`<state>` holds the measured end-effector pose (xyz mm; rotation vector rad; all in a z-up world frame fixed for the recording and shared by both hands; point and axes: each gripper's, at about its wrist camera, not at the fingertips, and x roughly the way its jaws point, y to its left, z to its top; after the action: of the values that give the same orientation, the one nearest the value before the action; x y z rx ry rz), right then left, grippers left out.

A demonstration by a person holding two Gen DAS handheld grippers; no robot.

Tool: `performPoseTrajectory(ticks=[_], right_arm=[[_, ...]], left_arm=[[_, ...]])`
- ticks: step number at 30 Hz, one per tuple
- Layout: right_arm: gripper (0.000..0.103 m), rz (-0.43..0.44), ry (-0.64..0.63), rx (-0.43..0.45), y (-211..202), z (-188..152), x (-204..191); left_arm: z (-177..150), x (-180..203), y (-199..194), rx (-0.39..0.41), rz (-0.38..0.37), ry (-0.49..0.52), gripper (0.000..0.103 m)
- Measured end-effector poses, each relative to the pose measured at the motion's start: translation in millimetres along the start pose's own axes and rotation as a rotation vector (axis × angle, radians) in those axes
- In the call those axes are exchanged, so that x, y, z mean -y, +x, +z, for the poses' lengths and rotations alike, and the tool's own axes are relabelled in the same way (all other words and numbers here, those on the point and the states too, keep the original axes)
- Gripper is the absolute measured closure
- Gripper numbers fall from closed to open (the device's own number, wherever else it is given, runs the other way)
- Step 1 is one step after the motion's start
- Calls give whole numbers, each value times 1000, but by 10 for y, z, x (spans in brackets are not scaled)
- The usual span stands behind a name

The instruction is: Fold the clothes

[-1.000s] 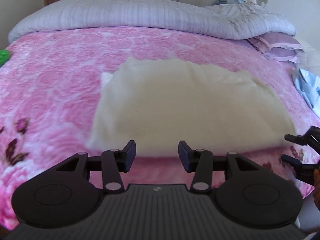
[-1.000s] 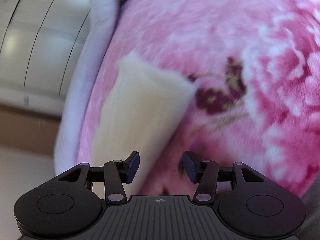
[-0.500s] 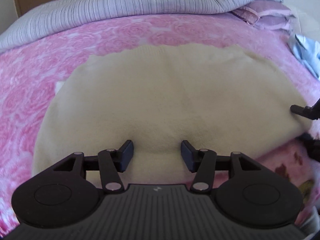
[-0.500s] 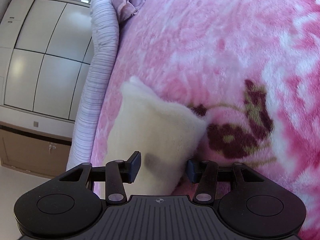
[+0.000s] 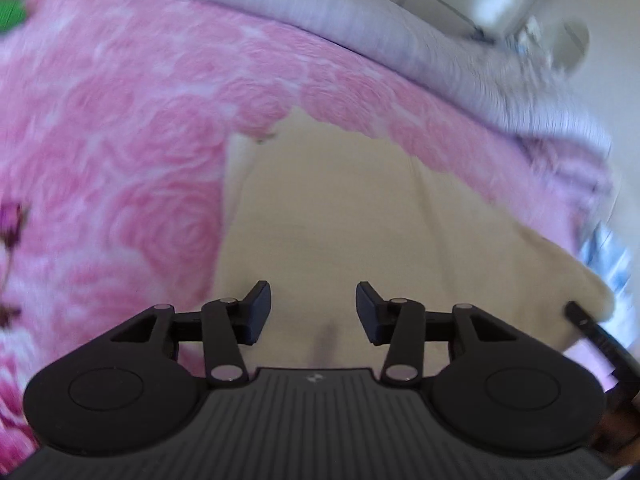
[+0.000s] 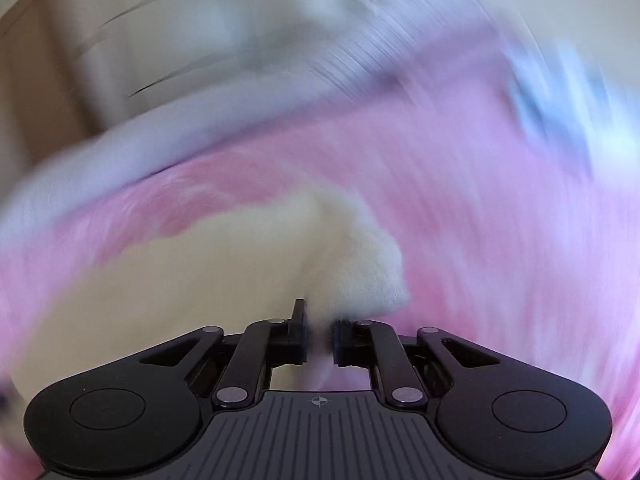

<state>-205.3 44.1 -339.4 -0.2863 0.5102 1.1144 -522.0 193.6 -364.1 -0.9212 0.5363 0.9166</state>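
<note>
Pink bed blanket (image 5: pixel 132 168) lies around the cream garment (image 5: pixel 340 216). My right gripper (image 6: pixel 319 338) is closing, seemingly pinching its corner; my left gripper (image 5: pixel 313 308) is narrowing above it, gripping nothing.

One cream garment (image 5: pixel 340 216) lies on one bed under one pink rose-patterned blanket (image 5: pixel 120 128). One grey striped quilt (image 5: pixel 360 28) lines the far edge. Two claws appear, left (image 5: pixel 313 307) and right (image 6: pixel 319 338).
</note>
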Motion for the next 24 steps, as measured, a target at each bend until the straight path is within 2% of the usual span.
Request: performPoseTrajectory(ticks=[3, 6, 9, 10, 11, 13, 15, 18, 20, 22, 24], right_arm=[[95, 113, -296, 91, -154, 29, -748], [95, 255, -496, 102, -201, -191, -1370], [92, 368, -606, 4, -96, -467, -1772], [88, 393, -641, -50, -36, -552, -1864], [85, 398, -683, -58, -28, -609, -1912], [61, 405, -753, -46, -64, -653, -1943], [55, 461, -733, -94, -98, -545, -1823], [55, 503, -661, -150, -151, -259, -1507], [55, 518, -605, -217, -87, 16, -1280], [54, 504, -541, -322, 62, 344, -1084], [54, 481, -426, -450, 417, 649, -952]], left_arm=[[2, -237, -91, -3, -63, -89, 62], [-23, -426, -176, -5, -127, -157, 62], [-75, -565, -229, -8, -173, -220, 62], [-84, -586, -236, -10, -175, -229, 62], [-96, -596, -247, -10, -182, -232, 62], [-107, -610, -270, -8, -193, -242, 62], [-88, -611, -286, -7, -191, -251, 62], [-1, -557, -323, -4, -192, -230, 61], [99, -500, -302, -16, -189, -208, 58], [218, -420, -210, -36, -187, -180, 54], [341, -348, -40, -72, -196, -164, 53]])
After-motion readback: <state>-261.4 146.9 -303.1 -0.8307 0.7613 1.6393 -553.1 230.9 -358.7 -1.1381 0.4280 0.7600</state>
